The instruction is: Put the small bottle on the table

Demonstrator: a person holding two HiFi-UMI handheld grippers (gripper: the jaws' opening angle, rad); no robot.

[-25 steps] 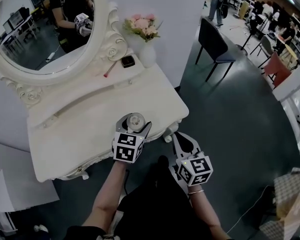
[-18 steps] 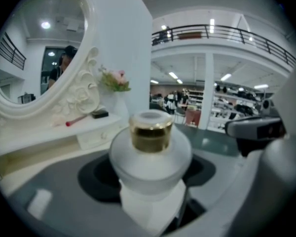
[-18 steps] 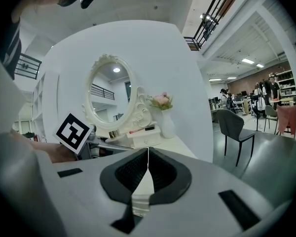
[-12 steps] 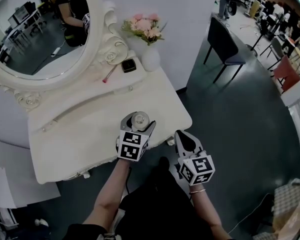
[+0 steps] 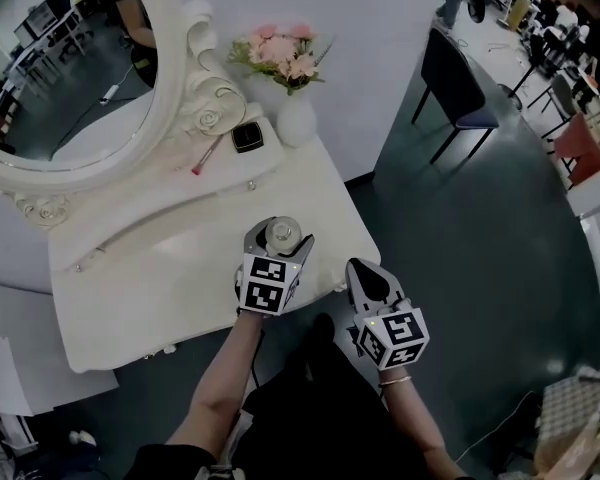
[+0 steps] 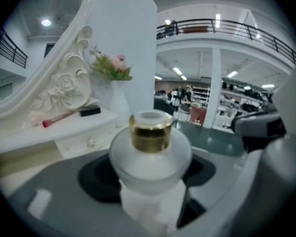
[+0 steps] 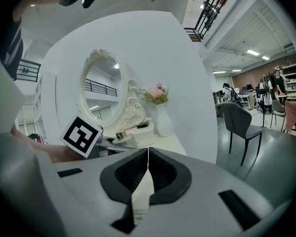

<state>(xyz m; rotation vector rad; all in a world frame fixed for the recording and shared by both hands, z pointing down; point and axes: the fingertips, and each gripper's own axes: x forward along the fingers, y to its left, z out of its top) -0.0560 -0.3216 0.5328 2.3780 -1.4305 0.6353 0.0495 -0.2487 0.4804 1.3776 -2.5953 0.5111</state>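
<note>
**Bottle carried in over the counter, not yet set down**

Over the last second both hands have come forward toward the dressing table. The left gripper (image 5: 278,242) now reaches in past the front edge of the counter (image 5: 160,268), where a moment ago it was only just over that edge. Its hold has not changed. The jaws stand wide and are closed on the small bottle (image 6: 150,152), a frosted round flask with a gold collar. They press on its belly from both sides, and the bottle stands upright between them.

The bottle is over the front right part of the counter, well apart from the things at the back by the mirror (image 5: 70,68): the vase of pink flowers (image 5: 295,118), the black compact (image 5: 246,136) and the red brush (image 5: 205,155). Whether its base already touches the surface cannot be told from any view. It looks as if it is being carried just above.

The right gripper (image 5: 365,276) has come along beside it with its jaws pressed together and nothing between them. It hangs off the counter's front right corner, over the dark floor.

The carry looks nearly finished (the bare white patch under the bottle looks like a free place for it). What seems left is to lower the bottle until it stands, then open the left jaws and draw back without tipping it.
</note>
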